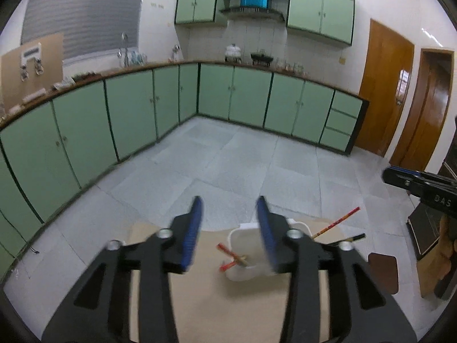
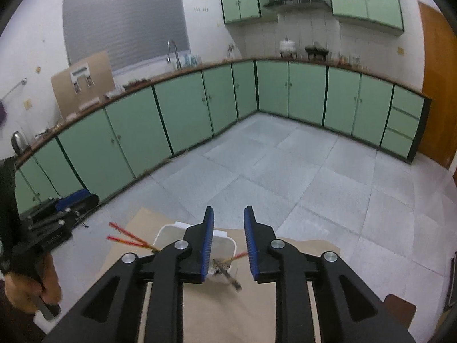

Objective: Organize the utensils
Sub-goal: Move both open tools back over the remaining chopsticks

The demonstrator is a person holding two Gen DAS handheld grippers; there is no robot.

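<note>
Left wrist view shows a white rectangular plastic container (image 1: 242, 250) standing on a light brown flat bench (image 1: 205, 294), and thin red-and-yellow chopsticks (image 1: 337, 223) lean out over its rim, probably because they are longer than the container is deep; more red sticks (image 1: 230, 254) cross at its near edge. The left hand-held gripper (image 1: 230, 231) has its blue-padded jaws standing moderately apart with nothing between them, the container lying just ahead and partly behind its right finger. In the right wrist view the right hand-held gripper (image 2: 228, 243) is narrower yet empty, the container (image 2: 171, 234) just beyond its left finger, the chopsticks (image 2: 128, 237) fanning out left. Both seem poised for a grasp.
</note>
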